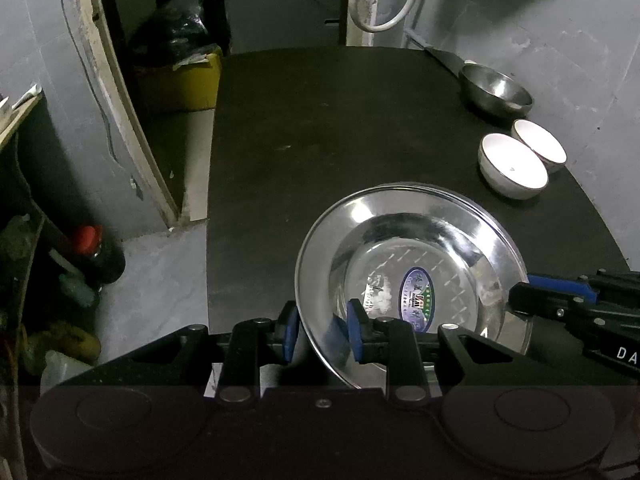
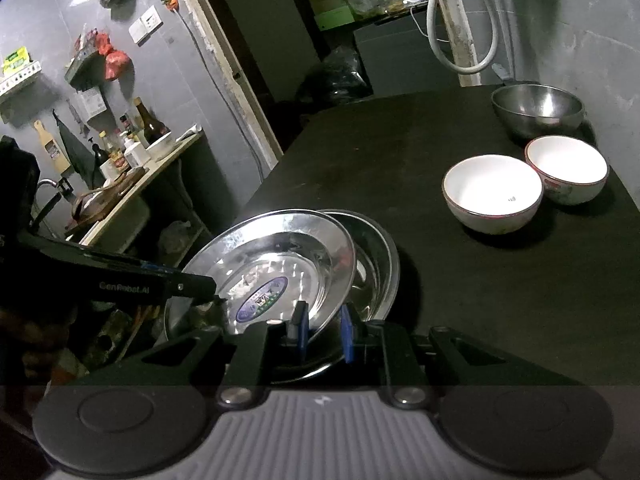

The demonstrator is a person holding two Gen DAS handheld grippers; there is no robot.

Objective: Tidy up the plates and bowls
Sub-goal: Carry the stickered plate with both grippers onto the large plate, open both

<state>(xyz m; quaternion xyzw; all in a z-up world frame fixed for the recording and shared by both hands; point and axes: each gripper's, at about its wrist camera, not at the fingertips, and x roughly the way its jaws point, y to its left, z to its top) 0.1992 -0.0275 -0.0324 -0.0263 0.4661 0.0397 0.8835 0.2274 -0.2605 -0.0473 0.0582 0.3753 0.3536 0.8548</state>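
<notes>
Left wrist view: my left gripper [image 1: 322, 330] has its blue fingers [image 1: 355, 330] clamped on the near rim of the round shiny steel plate [image 1: 412, 276], which sits tilted on the black desk [image 1: 320, 128], with two white bowls [image 1: 513, 166] beyond it.

Right wrist view: my right gripper [image 2: 323, 330] pinches that plate's [image 2: 276, 264] rim above a second steel plate [image 2: 376, 268].

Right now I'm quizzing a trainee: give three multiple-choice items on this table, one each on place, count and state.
1. The steel bowl stands: A) behind the white bowls B) on the plates C) on the floor.
2. White bowls: A) one B) two C) four.
3. The sticker plate is: A) upside down B) in a bowl C) tilted over another plate.
A: it sits farthest back, by the wall. B: a pair, side by side. C: one edge is raised.
</notes>
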